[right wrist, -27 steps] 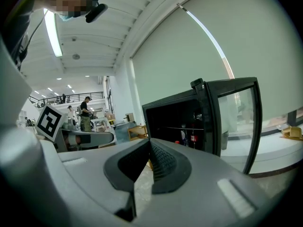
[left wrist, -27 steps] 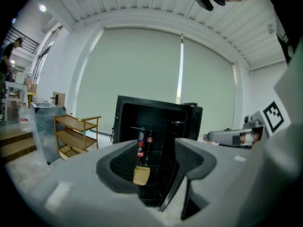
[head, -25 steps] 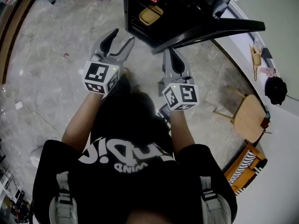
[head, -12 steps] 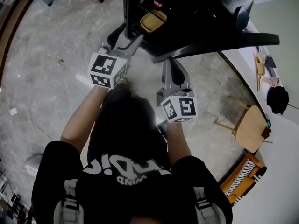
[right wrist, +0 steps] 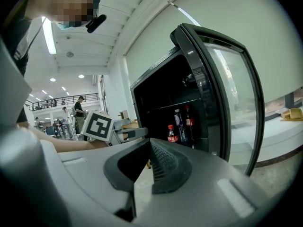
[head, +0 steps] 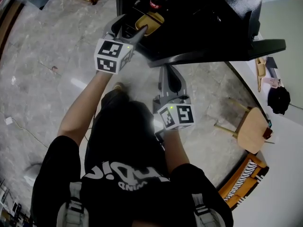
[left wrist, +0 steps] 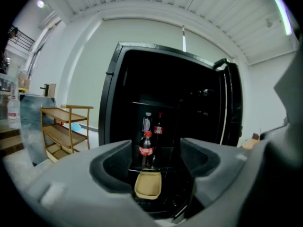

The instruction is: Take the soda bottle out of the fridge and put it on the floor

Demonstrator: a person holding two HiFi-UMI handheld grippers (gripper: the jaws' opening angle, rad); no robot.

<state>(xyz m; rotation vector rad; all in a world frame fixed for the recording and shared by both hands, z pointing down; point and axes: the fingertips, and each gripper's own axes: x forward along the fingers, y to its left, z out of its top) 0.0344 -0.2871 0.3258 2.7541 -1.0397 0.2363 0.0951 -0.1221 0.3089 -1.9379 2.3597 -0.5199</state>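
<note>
Bottle: the small dark cola soda bottle [left wrist: 146,150] with red cap and red label stands upright on a shelf inside the fridge, well apart from both my claws.
Fridge: a tall black cabinet fridge [left wrist: 113,93]. Its glass-fronted door [right wrist: 227,89] is swung wide open to the right.
Left claw: my grey left claw [head: 129,30] is at the fridge's open front and points into it. Its jaws stand apart and have just been opening. Nothing sits between them; in the left gripper view the soda bottle only shows through the gap, farther back.
Right claw: my grey right claw [head: 169,74] hangs lower and nearer my body, outside the fridge and below the door's edge. Its jaws are pressed together on nothing.
Tray: a tan rounded plastic tray [left wrist: 147,185] lies on a level below the bottle's shelf, nearer to me.
Other bottles: a clear bottle [left wrist: 147,123] and a dark bottle with a red label [left wrist: 158,126] stand behind the soda bottle, deeper in.
Floor: pale grey marbled stone floor [head: 47,46] spreads in front of the fridge.
Surroundings: a light wooden shelf cart [left wrist: 61,126] stands left of the fridge, and a round-seated wooden chair [head: 251,126] at my right.
</note>
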